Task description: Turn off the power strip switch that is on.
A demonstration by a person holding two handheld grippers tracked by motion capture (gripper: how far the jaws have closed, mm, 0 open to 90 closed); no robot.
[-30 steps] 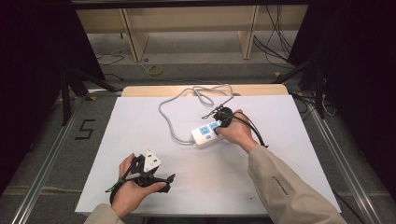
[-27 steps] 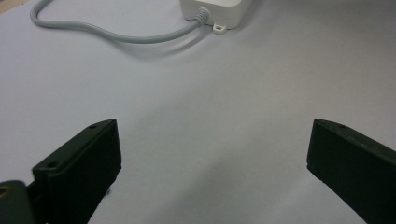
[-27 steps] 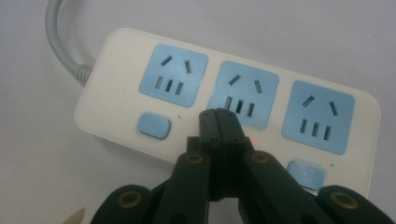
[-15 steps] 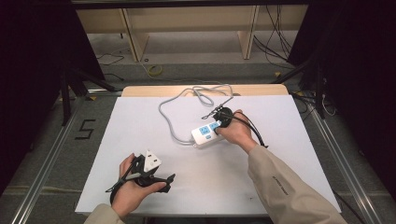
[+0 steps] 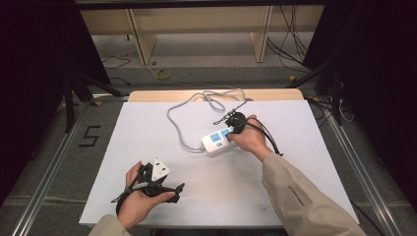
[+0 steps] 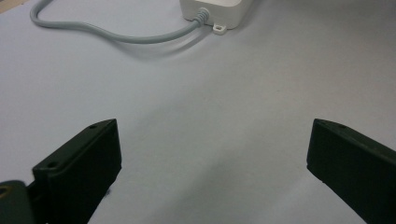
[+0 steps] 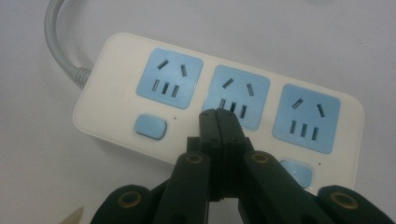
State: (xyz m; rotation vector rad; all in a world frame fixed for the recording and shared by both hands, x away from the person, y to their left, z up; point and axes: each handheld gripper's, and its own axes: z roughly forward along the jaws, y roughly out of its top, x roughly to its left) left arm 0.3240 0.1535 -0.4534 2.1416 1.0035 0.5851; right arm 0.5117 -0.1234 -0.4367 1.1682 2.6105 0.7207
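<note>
Right gripper tips together — over power strip, left gripper level

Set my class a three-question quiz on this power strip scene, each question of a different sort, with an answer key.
1. True or false: the right gripper has its jaws wide open.
2. How many blue socket panels does the power strip have? A two, B three, C four.
3. Fill in: the left gripper has its jaws ____, with bare table between them.

Key: 1 false, they are shut over the middle switch. 2 B. 3 open.
</note>
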